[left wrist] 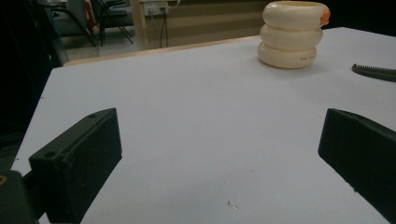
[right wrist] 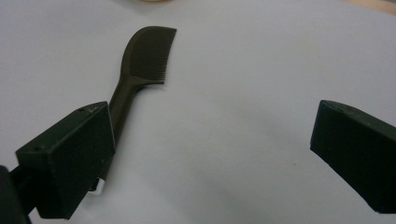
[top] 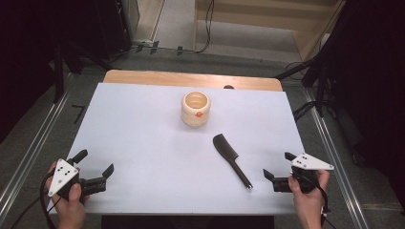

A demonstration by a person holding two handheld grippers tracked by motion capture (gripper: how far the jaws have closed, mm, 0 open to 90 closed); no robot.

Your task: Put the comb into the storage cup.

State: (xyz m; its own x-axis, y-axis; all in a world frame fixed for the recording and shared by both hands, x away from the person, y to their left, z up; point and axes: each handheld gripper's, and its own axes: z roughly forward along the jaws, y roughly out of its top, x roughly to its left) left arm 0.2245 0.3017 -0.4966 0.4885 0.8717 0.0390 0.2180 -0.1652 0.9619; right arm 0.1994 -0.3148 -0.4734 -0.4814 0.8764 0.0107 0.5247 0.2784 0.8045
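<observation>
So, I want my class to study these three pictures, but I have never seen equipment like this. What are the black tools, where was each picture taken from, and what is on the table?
A person holds a hand tool with two black jaws in each hand: the left gripper and the right gripper. One camera looks down from above; the other two ride on the grippers and look along their jaws. On the white table stand a cream ringed cup and, nearer the right gripper, a dark comb. Both grippers are open and hold nothing.
</observation>
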